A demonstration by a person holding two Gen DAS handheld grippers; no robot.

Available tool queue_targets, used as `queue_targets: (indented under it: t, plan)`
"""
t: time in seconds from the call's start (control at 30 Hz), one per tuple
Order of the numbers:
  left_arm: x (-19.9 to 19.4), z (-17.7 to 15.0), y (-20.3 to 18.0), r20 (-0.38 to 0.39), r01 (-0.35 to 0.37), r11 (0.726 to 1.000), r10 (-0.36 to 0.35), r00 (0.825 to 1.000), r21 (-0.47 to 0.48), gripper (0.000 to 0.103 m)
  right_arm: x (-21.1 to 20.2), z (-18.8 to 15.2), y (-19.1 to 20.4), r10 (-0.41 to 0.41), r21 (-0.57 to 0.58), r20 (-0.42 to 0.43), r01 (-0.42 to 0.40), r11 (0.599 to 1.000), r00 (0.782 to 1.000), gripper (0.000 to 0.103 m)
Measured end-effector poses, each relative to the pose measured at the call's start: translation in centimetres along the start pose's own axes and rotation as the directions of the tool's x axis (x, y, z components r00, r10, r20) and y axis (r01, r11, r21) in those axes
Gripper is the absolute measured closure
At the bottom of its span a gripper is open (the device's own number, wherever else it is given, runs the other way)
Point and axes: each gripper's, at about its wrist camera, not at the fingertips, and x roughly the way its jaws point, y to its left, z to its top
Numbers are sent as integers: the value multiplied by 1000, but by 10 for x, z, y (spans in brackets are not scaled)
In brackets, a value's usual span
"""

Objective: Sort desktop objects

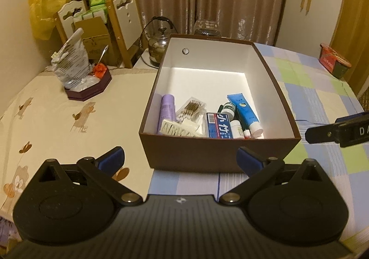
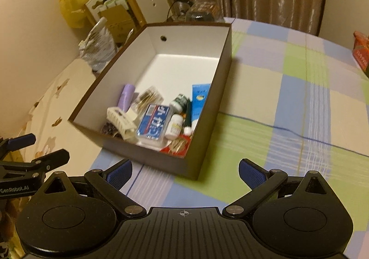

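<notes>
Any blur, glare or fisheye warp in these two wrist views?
Left wrist: mostly sharp, bright glare on the brown box floor, curved table edges, dark corner vignette. Right wrist: motion-blurred, items in the box smeared; same warm dim light. Both tongs, left and right, open.

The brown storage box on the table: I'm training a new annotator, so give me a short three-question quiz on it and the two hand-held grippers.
1. True or false: the left hand-held gripper is holding an item.
2. Multiple choice: in the brown box, the blue tube lies A) along the right-hand wall as the left wrist view shows it, B) next to the purple bottle, C) outside the box.
3. Fill in: the items are gathered at the ___ end of the box, toward the grippers.

Key
1. False; its jaws are wide apart with nothing between them, as are those of the right hand-held gripper.
2. A.
3. Near; the far end shows only bare white floor.
</notes>
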Motion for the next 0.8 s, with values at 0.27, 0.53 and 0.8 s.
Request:
queue_targets:
  t: [0.27,0.53,0.8]
  plan:
    - [-21,-11,-13,-31,-39,999,38,999,-27,1,-7,-15,2,40,-25,-21,-41,999,999,2]
    - [-38,-23,-21,-43,-47,998,45,998,-39,1,-21,-26,8,25,-12,-13,-26,1000,1000,2]
    - [-35,-16,-12,-42,4,1000,-6,999,-31,1,-21,-23,24,-39,48,3,39,998,999,2]
